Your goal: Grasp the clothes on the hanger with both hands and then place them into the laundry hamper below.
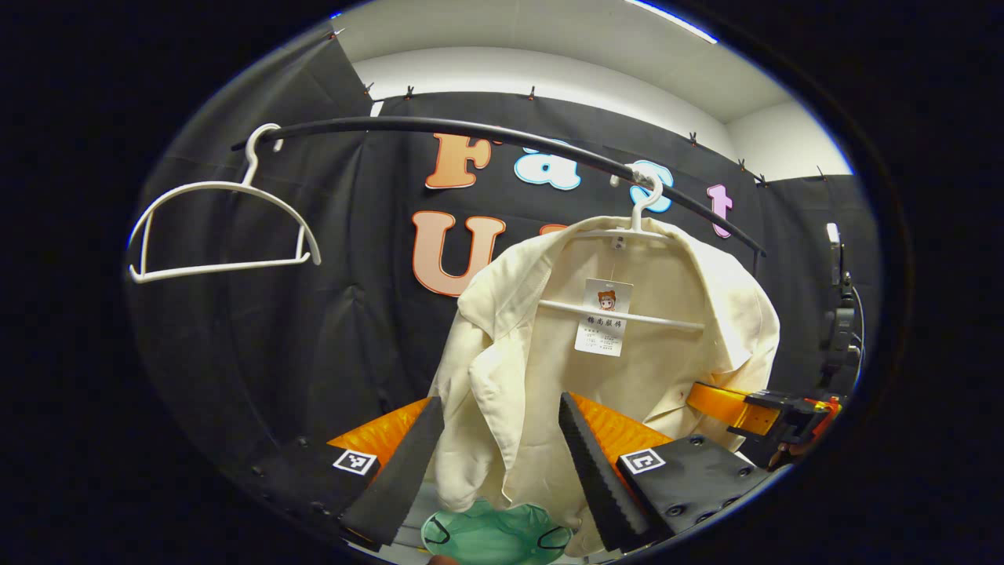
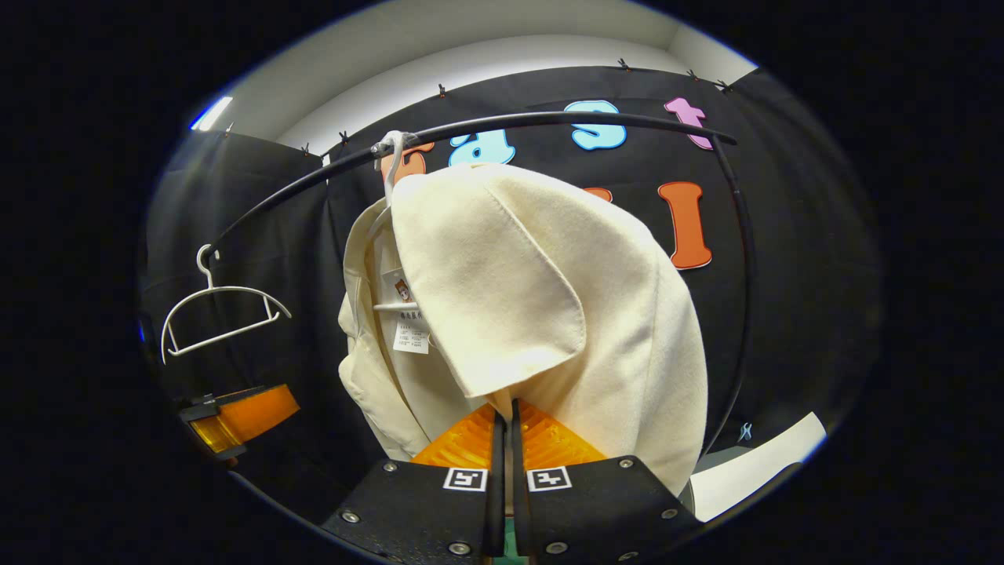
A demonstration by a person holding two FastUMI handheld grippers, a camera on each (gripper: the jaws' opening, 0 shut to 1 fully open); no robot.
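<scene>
Between the spread fingers of the left gripper [image 1: 502, 463] hangs the cream jacket [image 1: 604, 353], on its white hanger [image 1: 639, 216]; the right gripper [image 2: 506, 439] pinches its hem. Lifting off and hamper [image 1: 490, 537] drop remain.

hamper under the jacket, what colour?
Green, with dark handles; the hamper shows best in the left gripper view.

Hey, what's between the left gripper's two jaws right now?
In the left gripper view, the left gripper is open, and the front edge of the cream jacket hangs down between its jaws, not yet pinched.
</scene>
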